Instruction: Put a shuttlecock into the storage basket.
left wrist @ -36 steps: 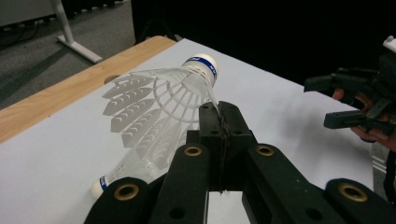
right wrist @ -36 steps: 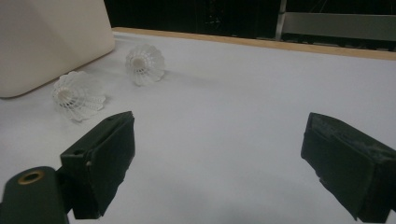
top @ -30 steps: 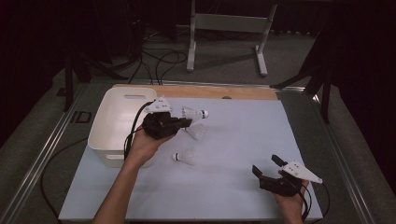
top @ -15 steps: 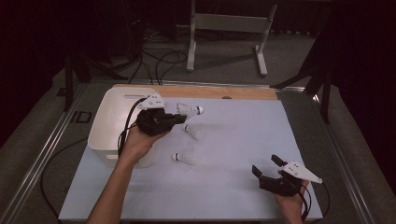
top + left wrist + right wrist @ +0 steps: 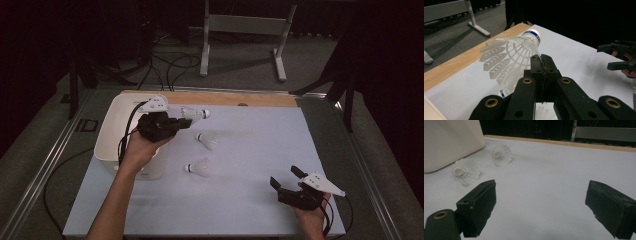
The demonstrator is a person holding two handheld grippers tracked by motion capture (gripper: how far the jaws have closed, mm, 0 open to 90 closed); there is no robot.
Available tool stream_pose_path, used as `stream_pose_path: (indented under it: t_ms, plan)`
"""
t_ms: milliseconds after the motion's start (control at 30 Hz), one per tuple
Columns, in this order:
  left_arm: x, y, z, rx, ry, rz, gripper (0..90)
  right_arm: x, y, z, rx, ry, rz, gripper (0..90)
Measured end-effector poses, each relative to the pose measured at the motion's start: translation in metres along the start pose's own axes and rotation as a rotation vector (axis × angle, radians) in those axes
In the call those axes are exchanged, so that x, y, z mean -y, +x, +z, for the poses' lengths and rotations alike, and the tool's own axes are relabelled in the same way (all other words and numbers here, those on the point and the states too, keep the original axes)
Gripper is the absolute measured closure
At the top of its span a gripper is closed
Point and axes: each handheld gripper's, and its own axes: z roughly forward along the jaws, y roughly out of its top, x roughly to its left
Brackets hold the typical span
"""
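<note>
Left tongs (image 5: 541, 62) pinch shuttlecock (image 5: 509, 53) skirt, seemingly.

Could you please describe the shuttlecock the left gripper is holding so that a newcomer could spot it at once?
Start at the white bin on the table's left side. Just beside it, the left gripper pinches a white shuttlecock by its skirt. Unlike the two shuttlecocks lying on the white tabletop, it is lifted off the surface.
</note>
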Motion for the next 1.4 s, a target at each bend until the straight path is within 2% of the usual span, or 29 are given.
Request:
stream_pose_path:
  t_ms: [533, 1400]
  plan:
    - [0.005, 0.014, -0.014, -0.043, 0.014, -0.006, 90.0, 0.000, 0.000, 0.000, 0.002, -0.001, -0.001, 10.0]
    - [0.013, 0.028, -0.029, -0.073, 0.019, -0.007, 90.0, 0.000, 0.000, 0.000, 0.002, 0.000, 0.000, 9.9]
